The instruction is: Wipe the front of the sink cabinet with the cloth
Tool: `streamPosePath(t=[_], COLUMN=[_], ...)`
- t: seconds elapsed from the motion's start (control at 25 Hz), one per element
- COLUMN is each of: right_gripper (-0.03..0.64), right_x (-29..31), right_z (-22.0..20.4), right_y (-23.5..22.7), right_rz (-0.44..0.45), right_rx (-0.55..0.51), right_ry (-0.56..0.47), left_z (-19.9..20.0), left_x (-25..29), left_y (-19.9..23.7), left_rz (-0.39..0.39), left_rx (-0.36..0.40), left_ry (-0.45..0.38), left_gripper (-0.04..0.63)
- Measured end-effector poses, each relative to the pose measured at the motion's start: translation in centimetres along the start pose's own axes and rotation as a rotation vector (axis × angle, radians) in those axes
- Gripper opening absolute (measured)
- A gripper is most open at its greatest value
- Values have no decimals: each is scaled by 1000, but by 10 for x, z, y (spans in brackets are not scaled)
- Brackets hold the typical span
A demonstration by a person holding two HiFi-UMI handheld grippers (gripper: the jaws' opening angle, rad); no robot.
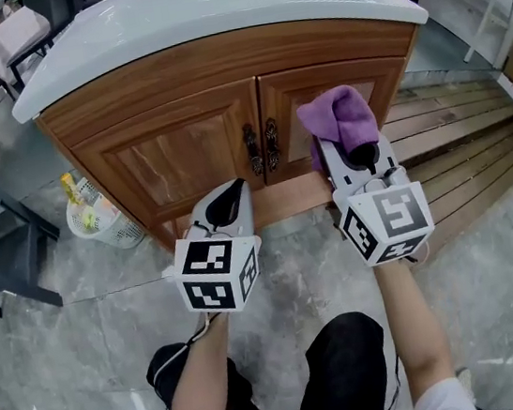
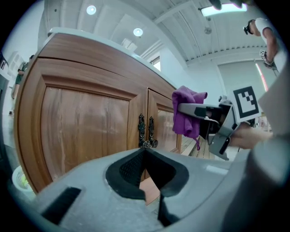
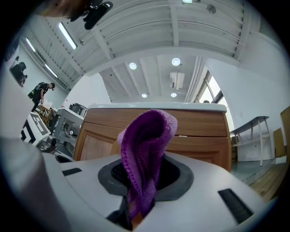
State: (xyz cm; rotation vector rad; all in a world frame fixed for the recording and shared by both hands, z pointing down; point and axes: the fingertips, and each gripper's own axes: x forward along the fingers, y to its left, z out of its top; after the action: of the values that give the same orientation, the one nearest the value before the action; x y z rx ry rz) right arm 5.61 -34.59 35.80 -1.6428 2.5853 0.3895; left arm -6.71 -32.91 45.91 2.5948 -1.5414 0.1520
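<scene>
Glossy varnished wood cabinet [image 1: 183, 153]; nubby purple knit cloth [image 1: 339, 117].

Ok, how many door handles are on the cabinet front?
2. One handle on the left door, the other on the right door, side by side where the doors meet. The cloth covers part of the right door, so more could be hidden.
</scene>
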Motion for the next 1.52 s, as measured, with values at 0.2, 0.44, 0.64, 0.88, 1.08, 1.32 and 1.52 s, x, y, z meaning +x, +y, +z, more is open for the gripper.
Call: streamPosePath(t=[0.2,0.44,0.64,0.88,1.08,1.32,1.52], right_gripper=[84,84,84,84,84,84,84], right_x=[6,1,-17,-45,-80,-117,-141], right_z=[-6,24,66,140,210,293,345], right_y=[26,43,58,58,57,52,58], right_rz=[46,81,103,118,141,177,187], right_rx=[75,135,198,229,249,263,264], right_ry=[78,172,253,321,355,346,310], left_z=[19,47,98,174,235,305,342], left_x=[-9,-48,-88,-123,-162,-206,-241], left_y=[-13,-26,-44,-76,-105,-144,-163], left_rz=[-47,-8,3,22,50,107,130], left_rx=[-2,-14,-37,-78,-131,-82,-122], left_ry=[-13,21,47,95,129,140,115], left_gripper=[6,6,6,6,6,6,6])
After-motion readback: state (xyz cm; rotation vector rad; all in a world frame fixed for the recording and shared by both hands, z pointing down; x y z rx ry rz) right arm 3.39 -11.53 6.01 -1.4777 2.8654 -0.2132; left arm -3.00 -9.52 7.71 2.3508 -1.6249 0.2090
